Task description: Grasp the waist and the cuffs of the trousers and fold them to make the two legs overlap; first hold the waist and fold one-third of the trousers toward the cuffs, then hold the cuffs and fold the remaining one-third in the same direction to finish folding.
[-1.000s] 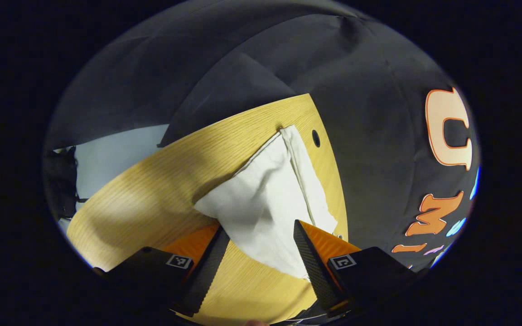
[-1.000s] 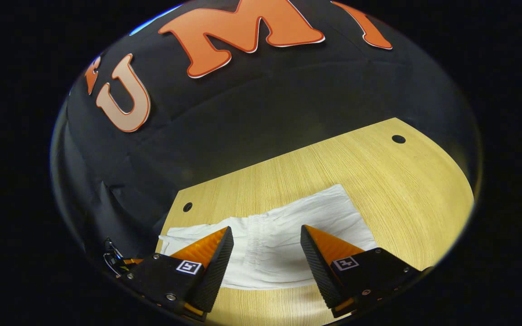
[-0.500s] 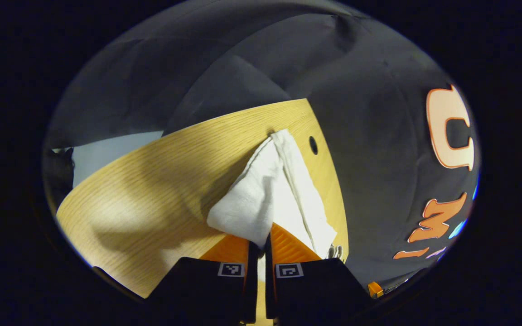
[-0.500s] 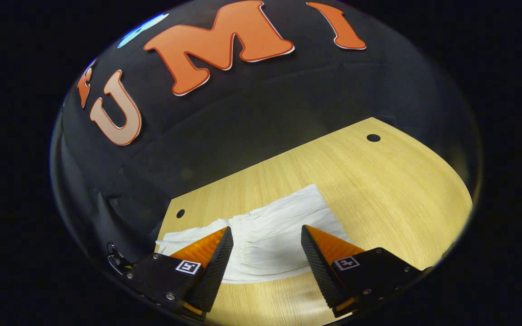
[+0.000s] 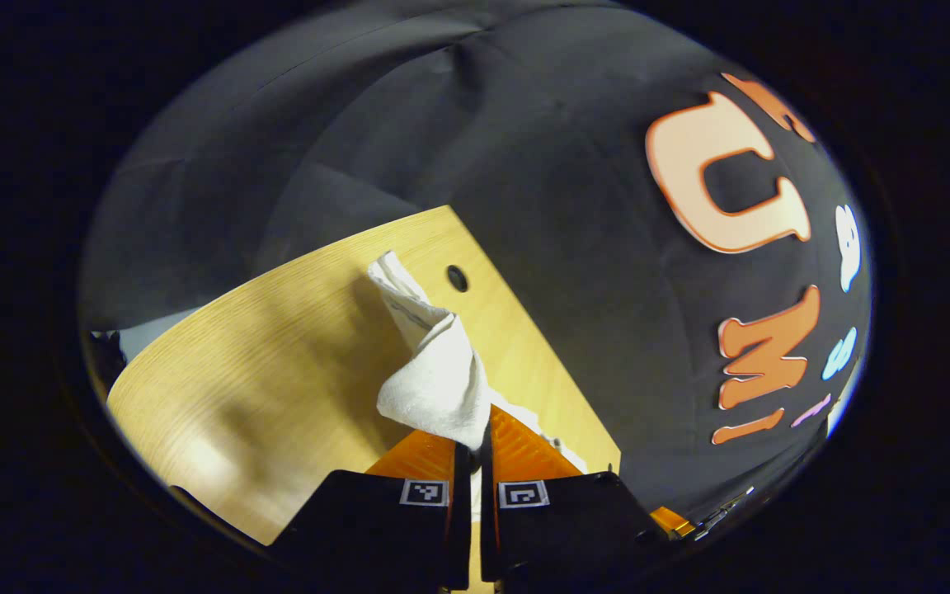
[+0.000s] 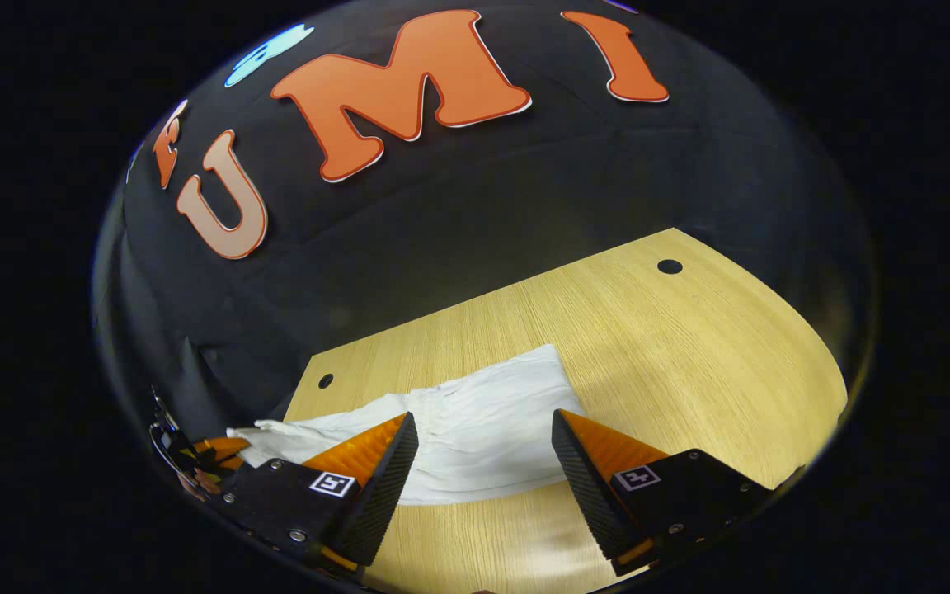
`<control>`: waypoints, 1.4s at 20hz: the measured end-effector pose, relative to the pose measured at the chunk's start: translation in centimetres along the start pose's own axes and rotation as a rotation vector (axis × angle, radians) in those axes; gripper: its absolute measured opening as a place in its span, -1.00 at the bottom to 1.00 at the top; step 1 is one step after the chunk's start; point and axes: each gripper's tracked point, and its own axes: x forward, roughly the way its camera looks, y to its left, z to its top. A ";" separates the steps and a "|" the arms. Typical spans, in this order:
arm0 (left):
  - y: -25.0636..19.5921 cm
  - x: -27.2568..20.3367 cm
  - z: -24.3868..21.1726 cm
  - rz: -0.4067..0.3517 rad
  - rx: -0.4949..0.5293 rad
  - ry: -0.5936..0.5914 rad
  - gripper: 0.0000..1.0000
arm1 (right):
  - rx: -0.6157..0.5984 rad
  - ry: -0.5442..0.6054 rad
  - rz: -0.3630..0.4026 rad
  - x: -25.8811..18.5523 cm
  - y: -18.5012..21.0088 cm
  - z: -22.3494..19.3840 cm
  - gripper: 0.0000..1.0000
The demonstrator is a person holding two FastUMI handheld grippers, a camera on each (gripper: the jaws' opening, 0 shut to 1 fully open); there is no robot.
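- White crumpled cotton trousers [image 6: 475, 429] lie flat on the pale wood-grain tabletop [image 6: 689, 355], near its back edge by the black cloth wall.
- Left gripper [image 5: 475, 441]: fingers clamped on one corner of the trousers [image 5: 434, 371], fabric bunched and lifted off the tabletop.
- Right gripper [image 6: 483, 462]: fingers spread wide, hovering over the trousers' near edge, gripping nothing.
- Risk: one-sided lift drags and twists the trousers, so the legs won't overlap squarely; a thin pinch may also slip.

Left gripper view looking close along the counter [image 5: 277, 346], right gripper view hovering higher, both sharing the white trousers [image 6: 483, 429].
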 end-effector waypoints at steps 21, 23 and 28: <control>-26.1 3.7 -8.6 -0.189 0.243 -0.002 -0.87 | -0.038 -0.027 0.036 -6.1 -8.1 2.6 0.97; -27.2 4.8 -9.9 -0.184 0.257 0.011 -0.87 | -0.027 -0.031 0.037 -6.6 -9.0 2.9 0.97; -29.8 7.5 -13.0 -0.166 0.285 0.037 -0.83 | -0.003 -0.033 0.034 -6.5 -11.9 3.7 0.97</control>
